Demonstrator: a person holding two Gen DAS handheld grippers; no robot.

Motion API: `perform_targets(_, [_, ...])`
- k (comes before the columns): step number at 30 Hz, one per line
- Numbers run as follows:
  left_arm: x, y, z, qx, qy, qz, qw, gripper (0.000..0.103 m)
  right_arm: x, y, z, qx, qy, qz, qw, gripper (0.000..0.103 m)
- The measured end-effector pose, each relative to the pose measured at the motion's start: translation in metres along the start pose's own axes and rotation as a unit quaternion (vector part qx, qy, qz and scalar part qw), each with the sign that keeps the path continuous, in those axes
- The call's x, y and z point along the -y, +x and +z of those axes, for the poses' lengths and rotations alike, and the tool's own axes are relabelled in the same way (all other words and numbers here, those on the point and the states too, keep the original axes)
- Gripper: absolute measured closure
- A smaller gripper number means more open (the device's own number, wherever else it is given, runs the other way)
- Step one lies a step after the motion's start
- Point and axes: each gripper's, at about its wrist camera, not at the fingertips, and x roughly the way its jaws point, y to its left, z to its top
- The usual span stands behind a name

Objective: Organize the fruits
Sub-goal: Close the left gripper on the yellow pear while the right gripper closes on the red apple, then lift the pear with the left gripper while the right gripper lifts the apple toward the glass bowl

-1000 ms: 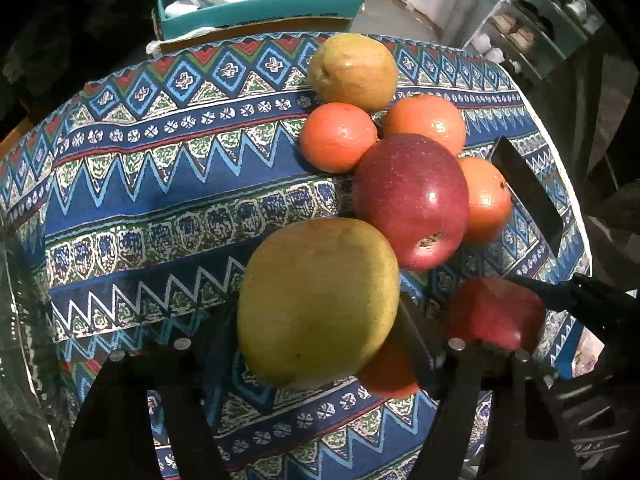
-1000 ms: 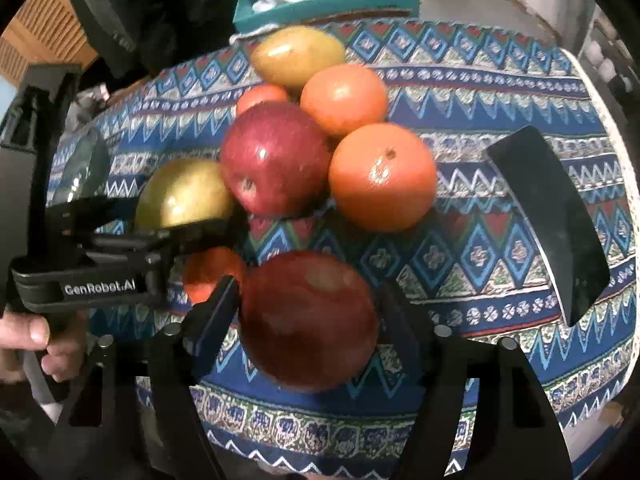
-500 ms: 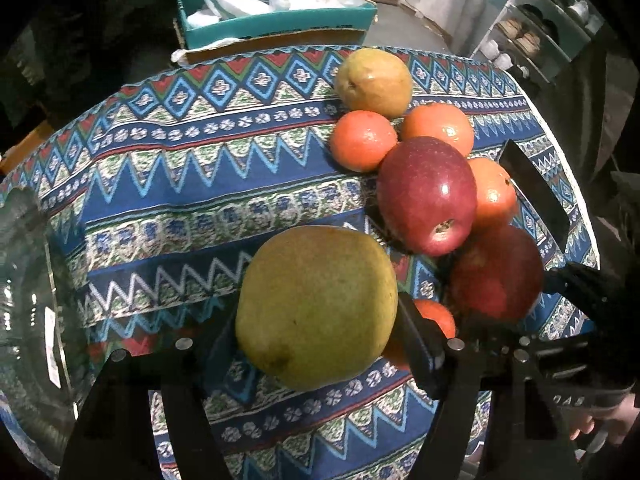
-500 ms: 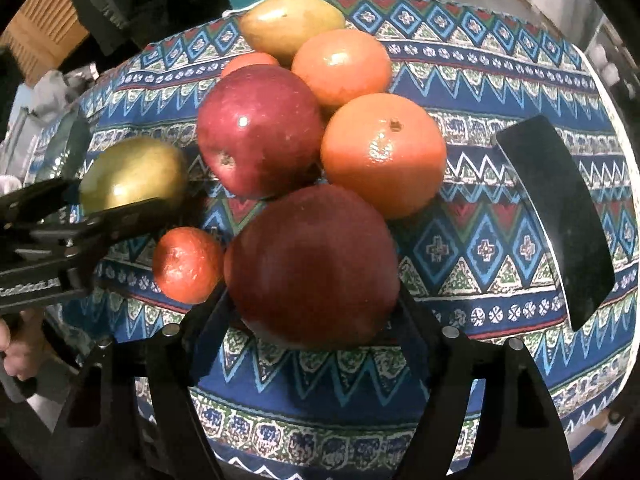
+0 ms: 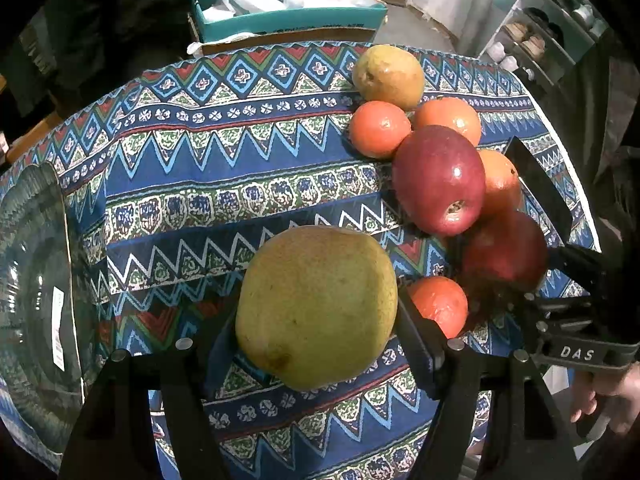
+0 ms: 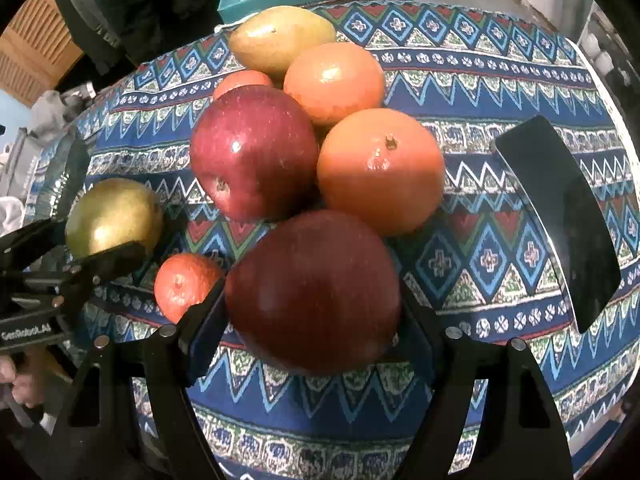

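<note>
My left gripper (image 5: 316, 344) is shut on a green-yellow mango (image 5: 316, 304) and holds it above the patterned cloth; the mango also shows in the right wrist view (image 6: 112, 216). My right gripper (image 6: 312, 328) is shut on a dark red apple (image 6: 316, 292), seen from the left wrist as well (image 5: 506, 252). On the cloth lie a second red apple (image 6: 252, 152), two large oranges (image 6: 380, 168) (image 6: 334, 80), a small orange (image 6: 182, 284), another small orange (image 5: 378, 128) and a second mango (image 5: 388, 76).
A clear glass bowl (image 5: 28, 300) stands at the left edge of the table. A black flat object (image 6: 560, 216) lies on the cloth at the right. A teal box (image 5: 288, 20) with plastic bags stands beyond the table's far edge.
Both grippers have lifted and drawn back with their fruit: the mango and the dark apple now sit higher above the cloth. The glass bowl has come into the left wrist view.
</note>
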Motion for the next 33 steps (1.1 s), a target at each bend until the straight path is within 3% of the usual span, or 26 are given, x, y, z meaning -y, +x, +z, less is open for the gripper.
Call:
perform_targets(13, [-0.005, -0.015, -0.007, 0.008, -0.005, -0.001, 1.0000, 0.029, -0.019, -0.005, 0.000, 0.045, -0.045, -0.058, 0.996, 0.026])
perform_targets(33, [-0.009, -0.086, -0.008, 0.085, -0.012, 0.021, 0.9961, 0.029, -0.035, -0.071, 0.006, 0.146, -0.079, -0.124, 0.978, 0.026])
